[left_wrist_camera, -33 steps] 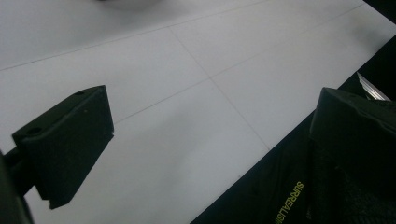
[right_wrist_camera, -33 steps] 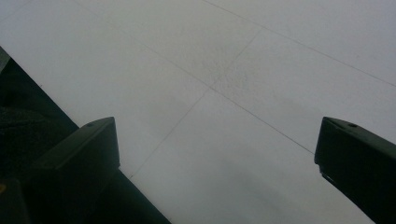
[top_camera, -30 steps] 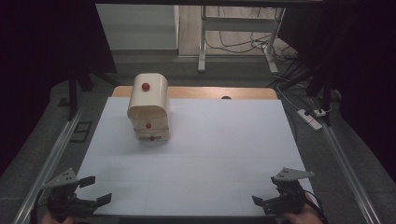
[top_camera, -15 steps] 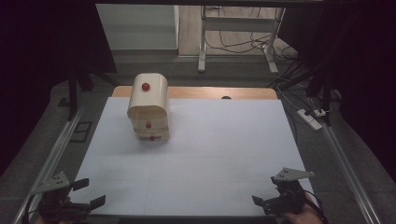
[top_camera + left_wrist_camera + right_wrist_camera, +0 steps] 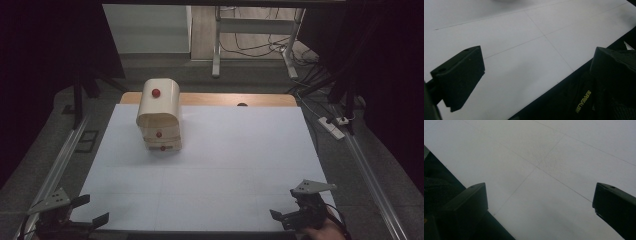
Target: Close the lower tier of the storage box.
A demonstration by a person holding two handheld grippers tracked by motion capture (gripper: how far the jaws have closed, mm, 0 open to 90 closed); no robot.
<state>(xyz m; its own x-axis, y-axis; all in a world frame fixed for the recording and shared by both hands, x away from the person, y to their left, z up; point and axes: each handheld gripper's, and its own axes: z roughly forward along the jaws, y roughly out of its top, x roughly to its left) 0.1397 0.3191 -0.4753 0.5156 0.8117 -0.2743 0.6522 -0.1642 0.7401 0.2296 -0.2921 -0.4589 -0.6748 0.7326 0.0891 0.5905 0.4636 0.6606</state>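
A small cream wooden drawer chest (image 5: 159, 114) with a rounded top and red knobs stands on the white table (image 5: 225, 165), at its far left. My left gripper (image 5: 90, 210) is open at the table's near left corner, far from the chest. In its own view the left gripper (image 5: 536, 75) has wide-apart jaws with only the white surface and the table's front edge between them. My right gripper (image 5: 282, 216) is open at the near right corner. The right gripper (image 5: 539, 205) also has nothing between its jaws.
A wooden strip (image 5: 215, 99) runs along the table's far edge. Metal rails (image 5: 372, 175) flank both sides. A power strip (image 5: 334, 127) and cables lie on the floor at the right. Dark clothing with yellow lettering (image 5: 582, 101) lies beyond the near edge.
My left gripper has drawn back toward the near left corner and lower in the high view. The right gripper has barely moved. The chest is still.
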